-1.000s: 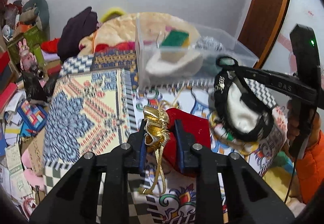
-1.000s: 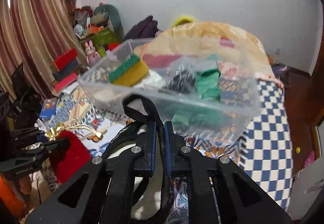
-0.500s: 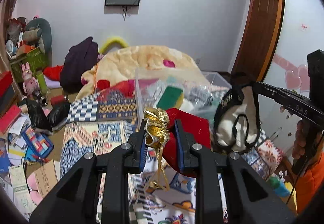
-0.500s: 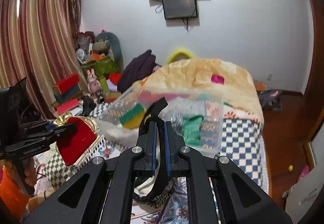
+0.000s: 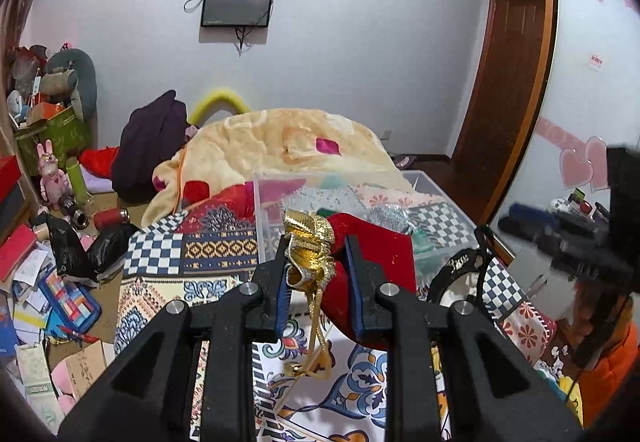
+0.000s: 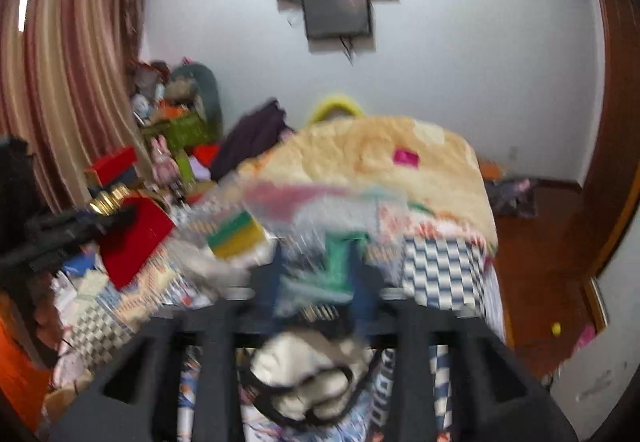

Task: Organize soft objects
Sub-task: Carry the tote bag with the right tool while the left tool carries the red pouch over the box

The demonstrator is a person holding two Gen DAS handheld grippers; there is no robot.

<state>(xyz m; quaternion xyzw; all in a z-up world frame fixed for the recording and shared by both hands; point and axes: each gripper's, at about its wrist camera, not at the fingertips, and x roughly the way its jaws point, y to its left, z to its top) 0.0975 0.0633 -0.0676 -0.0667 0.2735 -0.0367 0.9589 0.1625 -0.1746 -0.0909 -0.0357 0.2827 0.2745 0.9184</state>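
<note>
A cluttered bedroom, patterned bedspread (image 5: 208,282) below; the left gripper (image 5: 318,274) is clamped on the gold-tied neck of a red pouch (image 5: 376,254), raised just near of the clear bin (image 5: 432,186); the right gripper (image 6: 316,282), blurred, stands parted, the black-and-white cap (image 6: 308,374) lying loose beneath it; the bin lies straight ahead, left nearer.

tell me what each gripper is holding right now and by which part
The left gripper pinches the red pouch at its gathered gold-tied neck. The right gripper stands open, holding nothing; the black-and-white item lies below it.
</note>
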